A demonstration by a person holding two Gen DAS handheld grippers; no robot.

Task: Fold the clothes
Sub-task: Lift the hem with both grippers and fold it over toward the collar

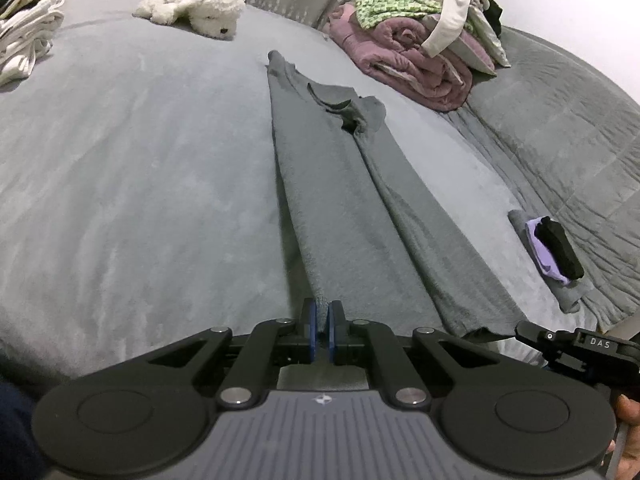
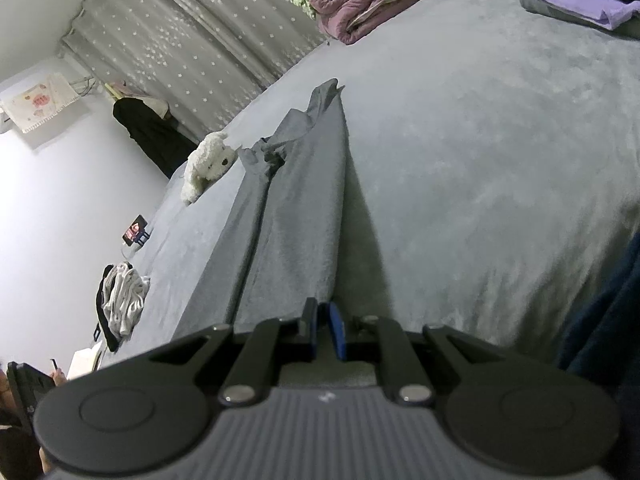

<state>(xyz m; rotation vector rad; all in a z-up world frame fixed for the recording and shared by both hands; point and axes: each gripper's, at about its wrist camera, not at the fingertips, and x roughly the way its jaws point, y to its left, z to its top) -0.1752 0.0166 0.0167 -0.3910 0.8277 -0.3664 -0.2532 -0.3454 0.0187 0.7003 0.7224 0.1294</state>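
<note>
While both tools pinch the near hem, the grey garment lies part-folded on the bed.

My left tool (image 1: 322, 330) and right tool (image 2: 323, 330) are clamped on the grey garment (image 1: 332, 200), sides folded in lengthwise, crosswise fold left; folded stack (image 1: 554, 248) done, heap (image 1: 420, 40) waiting. Right view alone shows a phone (image 2: 136, 232) and curtain (image 2: 192, 40).

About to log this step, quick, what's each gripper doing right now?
Left gripper: shut on the near hem of the grey garment.
Right gripper: shut on the same garment's other near corner.
</note>
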